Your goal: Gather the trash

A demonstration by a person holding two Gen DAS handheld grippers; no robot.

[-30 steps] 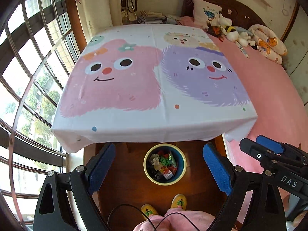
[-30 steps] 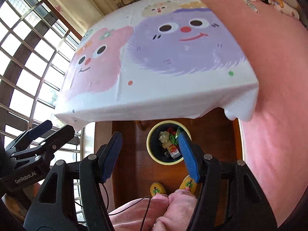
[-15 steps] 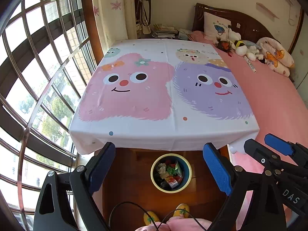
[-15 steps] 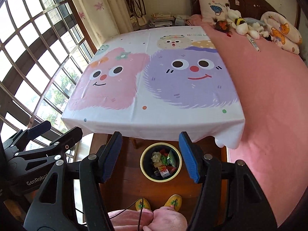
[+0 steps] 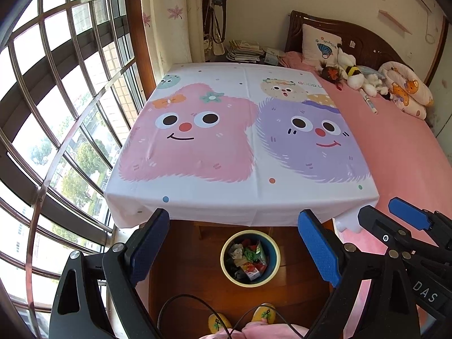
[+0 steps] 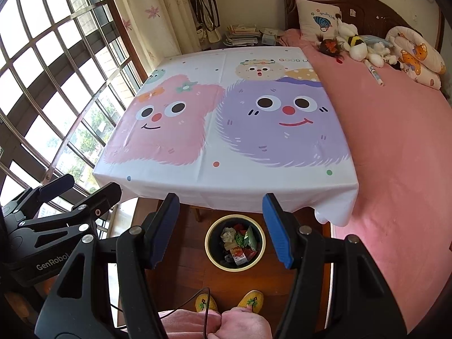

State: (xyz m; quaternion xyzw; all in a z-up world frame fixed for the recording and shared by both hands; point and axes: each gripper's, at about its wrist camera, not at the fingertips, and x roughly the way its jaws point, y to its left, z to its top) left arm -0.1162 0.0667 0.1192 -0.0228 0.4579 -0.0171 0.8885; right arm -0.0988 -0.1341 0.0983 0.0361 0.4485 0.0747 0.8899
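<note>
Both hand-held grippers (image 5: 234, 243) (image 6: 220, 226) — higher, tilted up

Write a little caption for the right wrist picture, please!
Open right gripper above a trash-filled bin on the floor, before a table with a cartoon monster cloth.

Trash (image 5: 248, 260) in bin (image 5: 226, 265) on floor before table (image 5: 197, 212), bed (image 5: 401, 147) right, window (image 5: 56, 113) left
</note>
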